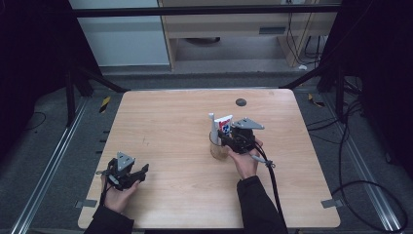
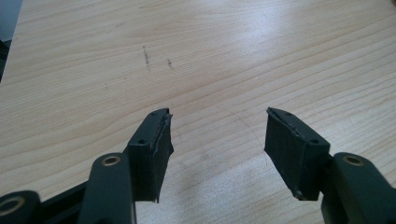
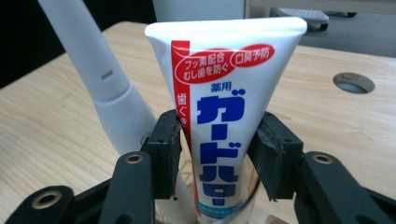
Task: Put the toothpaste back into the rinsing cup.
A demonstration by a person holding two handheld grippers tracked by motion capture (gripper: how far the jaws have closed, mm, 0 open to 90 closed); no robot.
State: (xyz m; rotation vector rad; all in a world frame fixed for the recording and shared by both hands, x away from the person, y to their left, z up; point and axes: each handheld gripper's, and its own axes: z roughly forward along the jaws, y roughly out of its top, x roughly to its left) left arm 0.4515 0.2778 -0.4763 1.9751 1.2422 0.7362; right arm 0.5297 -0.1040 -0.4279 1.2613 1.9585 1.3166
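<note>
High view showed the right claw [image 1: 225,138] at a cup [image 1: 217,147] mid-bench [image 1: 165,126], holding a tube [image 1: 224,124] and brush [image 1: 213,127] upright, well clear of every edge. Left gripper view had the left claw [image 2: 217,135] apart over bare wood, seemingly parked. Right gripper view showed the jaws flanking the tube [image 3: 224,116], apparently just loosed, likely releasing it into the cup.

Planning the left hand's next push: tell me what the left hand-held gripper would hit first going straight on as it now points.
Most likely the bare wooden table: the left hand-held gripper angles down at it, jaws open with nothing between them, though depth is hard to judge.
</note>
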